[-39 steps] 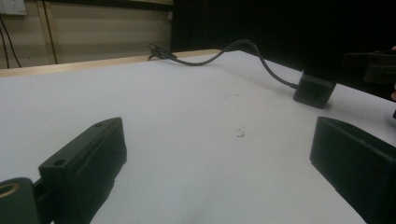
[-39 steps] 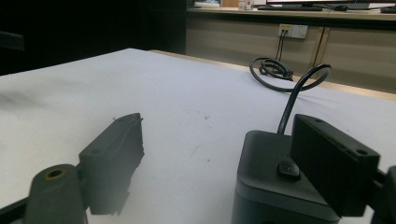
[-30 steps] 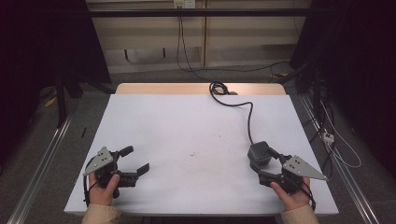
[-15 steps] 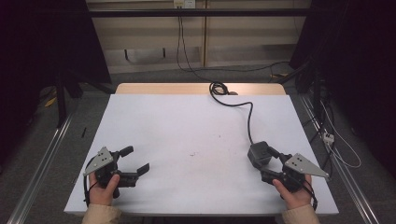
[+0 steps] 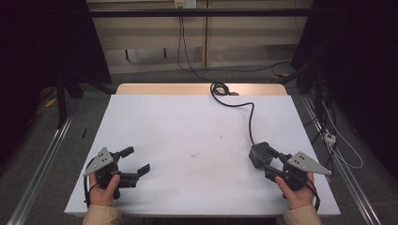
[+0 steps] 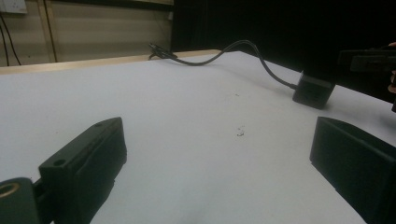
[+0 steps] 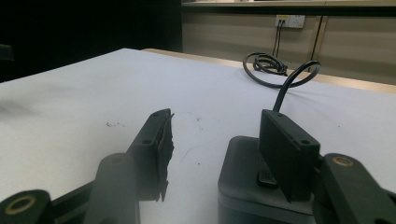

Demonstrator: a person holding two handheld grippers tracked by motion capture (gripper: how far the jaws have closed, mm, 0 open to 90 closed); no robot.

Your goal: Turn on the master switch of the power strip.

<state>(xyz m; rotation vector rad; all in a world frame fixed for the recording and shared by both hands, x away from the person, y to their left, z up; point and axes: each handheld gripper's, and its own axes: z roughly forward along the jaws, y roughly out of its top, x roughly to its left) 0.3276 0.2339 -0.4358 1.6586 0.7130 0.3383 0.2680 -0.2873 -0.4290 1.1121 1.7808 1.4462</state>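
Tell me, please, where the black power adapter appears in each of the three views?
High view: the adapter lies right of centre on the table's near half, just ahead of the right gripper.
Left gripper view: far right, upper part, at its cable's end.
Right gripper view: bottom, right of centre, partly behind the right-hand jaw.
Shared landmark: its black cable, running back to a coil at the table's far edge.
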